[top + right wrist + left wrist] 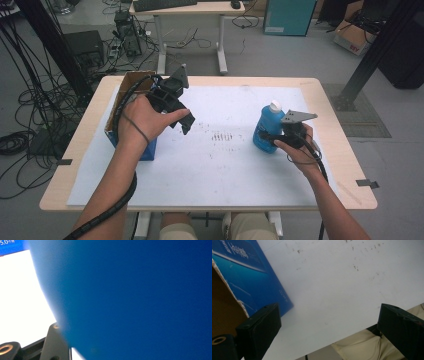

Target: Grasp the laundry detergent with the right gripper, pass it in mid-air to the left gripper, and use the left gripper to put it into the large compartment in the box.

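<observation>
The bottle (267,129) stands upright near the table's (320,90) right edge, the right gripper (272,136) clamped on its lower body. It looks like smooth, rigid plastic with liquid inside, so probably fairly heavy and slippery; a grip low and square on the body suits it. The left gripper (185,120) hangs wide open beside the box (120,100) near the left edge.
</observation>
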Demonstrator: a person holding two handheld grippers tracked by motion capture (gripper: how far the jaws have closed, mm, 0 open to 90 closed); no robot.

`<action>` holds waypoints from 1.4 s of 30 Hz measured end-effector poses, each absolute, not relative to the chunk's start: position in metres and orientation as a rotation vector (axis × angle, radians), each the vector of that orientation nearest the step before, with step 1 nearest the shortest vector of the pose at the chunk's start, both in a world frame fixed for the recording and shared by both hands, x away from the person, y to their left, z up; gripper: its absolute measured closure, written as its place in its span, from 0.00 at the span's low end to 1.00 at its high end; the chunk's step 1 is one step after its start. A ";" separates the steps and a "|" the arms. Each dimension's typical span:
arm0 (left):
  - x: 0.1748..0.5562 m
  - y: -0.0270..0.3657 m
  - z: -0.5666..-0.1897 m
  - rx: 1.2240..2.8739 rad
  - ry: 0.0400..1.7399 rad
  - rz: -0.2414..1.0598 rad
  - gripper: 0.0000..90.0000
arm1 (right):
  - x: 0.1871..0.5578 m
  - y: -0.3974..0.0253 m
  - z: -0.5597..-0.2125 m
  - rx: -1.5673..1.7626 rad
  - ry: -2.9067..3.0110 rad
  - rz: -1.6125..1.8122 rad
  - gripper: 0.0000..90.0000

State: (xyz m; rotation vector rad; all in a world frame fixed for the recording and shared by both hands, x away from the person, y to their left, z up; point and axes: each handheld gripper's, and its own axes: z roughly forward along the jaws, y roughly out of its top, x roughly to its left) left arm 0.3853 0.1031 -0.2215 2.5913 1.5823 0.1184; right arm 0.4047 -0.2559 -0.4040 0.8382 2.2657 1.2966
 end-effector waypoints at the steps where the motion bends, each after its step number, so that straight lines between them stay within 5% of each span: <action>1: 0.385 0.103 -0.222 2.591 1.582 0.118 0.06 | 0.405 -0.256 -0.404 0.838 2.266 1.297 0.46; 42: 0.389 0.095 -0.218 2.610 1.563 0.124 0.06 | 0.405 -0.256 -0.404 0.866 2.259 1.303 0.50</action>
